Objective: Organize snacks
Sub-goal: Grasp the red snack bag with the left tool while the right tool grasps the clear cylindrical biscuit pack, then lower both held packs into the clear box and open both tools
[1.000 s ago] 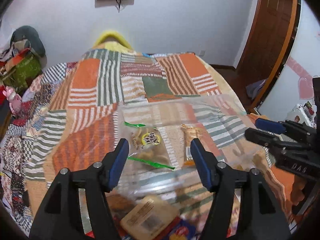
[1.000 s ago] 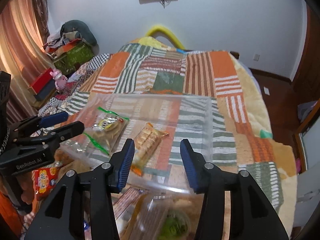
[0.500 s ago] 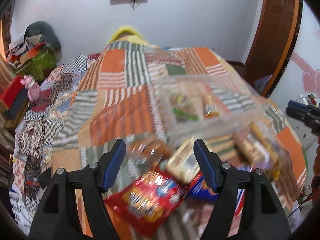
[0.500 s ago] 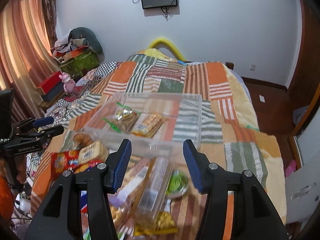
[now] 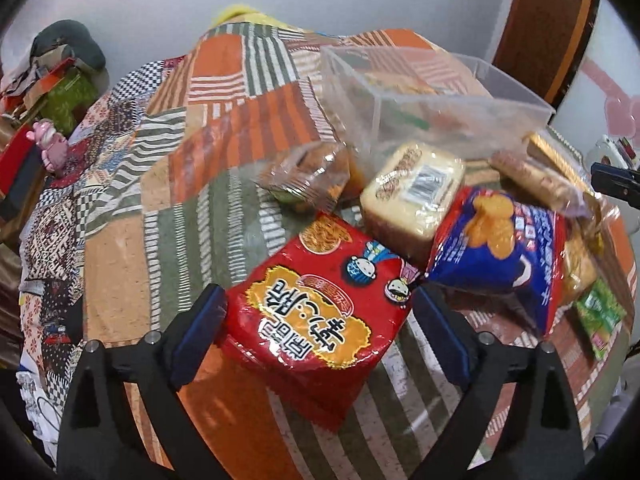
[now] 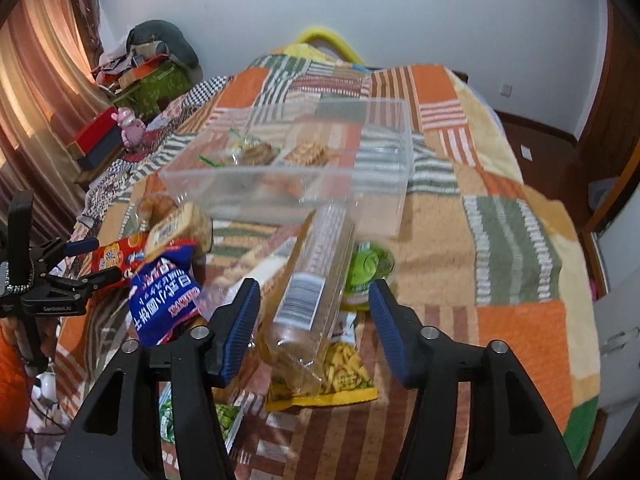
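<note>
Both your claws have pulled back from the clear plastic bin (image 6: 288, 184) at 12 o'clock, jaws just opening, left claw (image 5: 320, 336) wide around the red noodle packet (image 5: 316, 312), right claw (image 6: 314, 320) half-open, empty; two snacks binned, the pile remains on the bed (image 6: 520, 240).

Lighting is even indoor light, moderately bright, with warm daylight glowing through the curtain (image 6: 44, 92) left of the clear container (image 6: 288, 176). Shadows are soft and faint. Both views show strong fisheye bending with black vignetting at every corner. Motion blur smears the clear container and the packets just in front of it in both views; the red packet (image 5: 320, 312) reads fairly sharp. Mild glare sits on the clear wrappers.
</note>
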`<state>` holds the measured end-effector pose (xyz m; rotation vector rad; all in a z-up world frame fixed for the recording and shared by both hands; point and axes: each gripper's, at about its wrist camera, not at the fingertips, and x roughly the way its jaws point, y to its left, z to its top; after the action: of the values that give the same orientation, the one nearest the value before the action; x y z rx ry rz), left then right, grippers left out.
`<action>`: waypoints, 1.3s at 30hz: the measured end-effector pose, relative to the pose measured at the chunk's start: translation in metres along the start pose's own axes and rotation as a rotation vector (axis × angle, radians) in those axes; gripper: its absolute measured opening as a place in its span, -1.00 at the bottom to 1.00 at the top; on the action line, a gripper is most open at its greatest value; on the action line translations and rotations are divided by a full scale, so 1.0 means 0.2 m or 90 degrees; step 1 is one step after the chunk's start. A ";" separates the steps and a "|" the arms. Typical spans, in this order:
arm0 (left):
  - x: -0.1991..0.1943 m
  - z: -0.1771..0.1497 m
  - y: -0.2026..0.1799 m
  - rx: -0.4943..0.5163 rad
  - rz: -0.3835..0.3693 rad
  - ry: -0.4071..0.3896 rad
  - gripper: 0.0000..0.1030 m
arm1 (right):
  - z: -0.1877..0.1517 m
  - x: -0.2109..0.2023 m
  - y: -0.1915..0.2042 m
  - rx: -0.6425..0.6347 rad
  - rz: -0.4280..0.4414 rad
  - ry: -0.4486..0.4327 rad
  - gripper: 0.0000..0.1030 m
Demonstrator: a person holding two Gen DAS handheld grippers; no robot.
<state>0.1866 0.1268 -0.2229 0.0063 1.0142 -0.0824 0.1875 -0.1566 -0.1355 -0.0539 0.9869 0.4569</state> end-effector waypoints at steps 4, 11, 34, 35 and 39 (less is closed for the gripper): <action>0.07 0.01 -0.03 0.031 0.018 0.002 0.99 | -0.01 0.05 0.01 0.002 -0.002 0.014 0.10; 0.17 0.02 -0.04 0.023 -0.001 0.014 1.00 | 0.00 0.10 0.02 -0.009 -0.025 0.014 0.15; -0.14 -0.08 0.00 -0.054 0.022 -0.044 0.43 | -0.01 0.00 0.00 0.013 -0.001 -0.026 -0.38; -0.17 -0.07 -0.01 -0.054 0.024 -0.053 0.43 | -0.01 -0.02 0.00 0.014 0.000 -0.032 -0.38; -0.28 0.00 -0.04 -0.054 0.025 -0.091 0.43 | 0.03 -0.09 0.00 0.015 0.002 -0.060 -0.38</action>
<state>0.1576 0.1227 -0.1755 -0.0564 0.8730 -0.0036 0.1839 -0.1624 -0.1183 -0.0094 0.8993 0.4464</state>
